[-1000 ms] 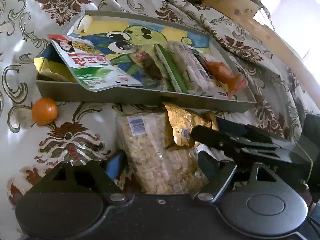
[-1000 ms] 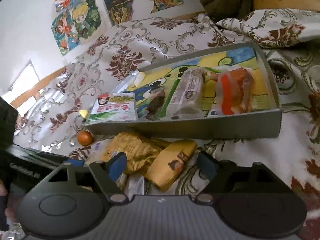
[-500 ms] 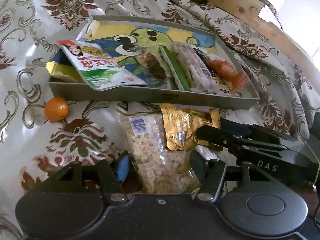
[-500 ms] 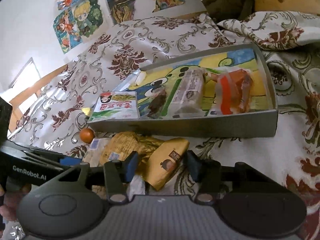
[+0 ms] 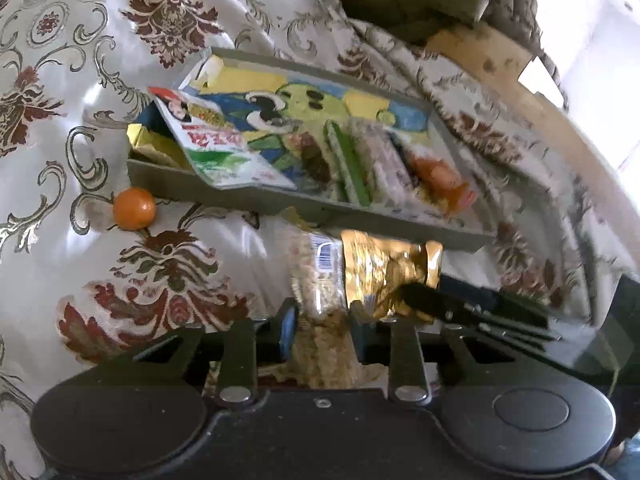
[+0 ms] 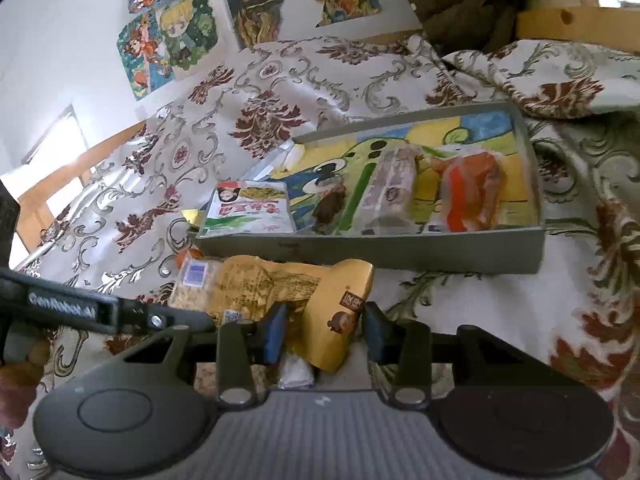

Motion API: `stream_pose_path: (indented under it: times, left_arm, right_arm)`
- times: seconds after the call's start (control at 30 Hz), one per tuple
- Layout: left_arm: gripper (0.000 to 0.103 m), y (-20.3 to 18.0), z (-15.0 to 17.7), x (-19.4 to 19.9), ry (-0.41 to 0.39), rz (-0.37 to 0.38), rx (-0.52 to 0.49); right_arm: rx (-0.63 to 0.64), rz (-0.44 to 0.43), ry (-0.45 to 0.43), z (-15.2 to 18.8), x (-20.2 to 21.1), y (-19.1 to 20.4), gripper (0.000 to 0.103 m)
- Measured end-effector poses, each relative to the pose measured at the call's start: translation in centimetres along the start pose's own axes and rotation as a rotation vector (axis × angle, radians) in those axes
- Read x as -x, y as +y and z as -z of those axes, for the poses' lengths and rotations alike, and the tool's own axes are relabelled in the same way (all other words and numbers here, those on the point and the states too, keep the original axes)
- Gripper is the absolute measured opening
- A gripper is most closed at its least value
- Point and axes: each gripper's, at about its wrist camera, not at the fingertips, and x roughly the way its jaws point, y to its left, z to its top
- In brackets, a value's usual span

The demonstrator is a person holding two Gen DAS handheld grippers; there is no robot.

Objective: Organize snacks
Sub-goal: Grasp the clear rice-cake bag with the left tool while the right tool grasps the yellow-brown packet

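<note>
L tool (image 5: 322,330) grips cereal bag (image 5: 316,280), R tool (image 6: 322,330) gold pack (image 6: 336,316).

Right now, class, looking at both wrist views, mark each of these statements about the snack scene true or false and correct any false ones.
1. The left tongs straddle the clear bag of puffed cereal. True.
2. The small orange fruit lies inside the grey tray. False: it sits on the patterned cloth outside the tray's front wall.
3. The gold snack packet sits between the fingers of the right tongs. True.
4. The tray holds nothing. False: several packets lie in it, including a white and green one and an orange one.
5. The gold packet lies in front of the tray, outside it. True.
</note>
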Motion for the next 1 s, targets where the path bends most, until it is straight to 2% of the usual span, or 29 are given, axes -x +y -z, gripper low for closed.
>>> stream_pose_path:
  times: [0.1, 0.17, 0.37, 0.53, 0.7, 0.8, 0.87, 1.0]
  left_arm:
    - [0.026, -0.6, -0.1, 0.3, -0.022, 0.031, 0.002]
    - [0.026, -1.2, -0.1, 0.2, -0.028, 0.041, -0.005]
    - [0.027, -2.1, -0.3, -1.1, -0.008, 0.062, -0.012]
    - [0.029, -3.0, -0.3, -1.4, 0.0, 0.012, -0.076]
    - [0.029, -3.0, -0.2, -1.2, 0.0, -0.01, -0.053]
    - [0.027, -2.8, -0.1, -0.9, -0.002, -0.009, -0.044]
    - [0.026, -2.6, -0.1, -0.7, 0.001, -0.003, -0.033]
    - [0.026, -2.3, -0.2, -0.9, 0.007, -0.004, -0.015]
  right_arm:
    - [-0.023, 0.029, -0.007, 0.2, 1.0, -0.8, 0.044]
    - [-0.042, 0.047, -0.004, 0.4, 1.6, -1.4, 0.035]
    - [-0.104, 0.053, 0.012, 0.8, 1.7, -3.0, 0.034]
    - [-0.106, 0.048, 0.009, 0.9, 1.8, -3.1, 0.033]
    - [-0.105, 0.037, 0.007, 0.8, 1.8, -3.0, 0.033]
    - [-0.118, 0.018, 0.021, 0.8, 1.5, -3.2, 0.035]
    - [-0.133, -0.005, 0.036, 0.8, 1.1, -3.6, 0.045]
    - [-0.133, -0.034, 0.039, 0.8, -0.1, -4.0, 0.054]
